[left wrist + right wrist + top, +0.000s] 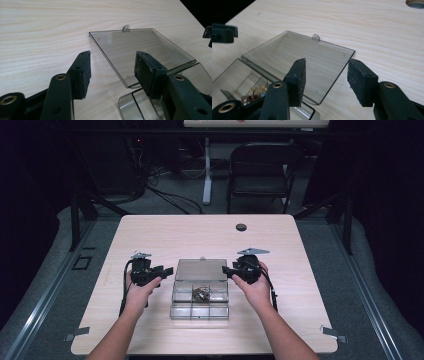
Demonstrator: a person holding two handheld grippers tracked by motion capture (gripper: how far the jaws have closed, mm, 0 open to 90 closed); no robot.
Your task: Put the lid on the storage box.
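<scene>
A clear plastic box [200,301] sits at the lower centre of the high view on the wooden table [150,232]. Its lid [200,269] is swung fully back and lies flat on the table above the box, hinged along the near edge, with a small tab [126,28] at its far edge. The compartments stand exposed; one near the middle holds a small tangle of metal bits [201,293], while the rest look empty as far as can be told.

The left gripper [165,270] sits just left of the lid, its jaws spread wide and holding nothing; in the left gripper view the lid's left edge lies between the pads [83,72]. The right gripper [226,270] mirrors it at the lid's right edge, jaws likewise wide and empty, straddling the lid's corner [350,52] in the right gripper view.

Judgement: the box is open, and neither gripper has a grip yet. Both are lined up on the lid rather than the contents, so closing the lid, or otherwise working it, appears to be what is left.
</scene>
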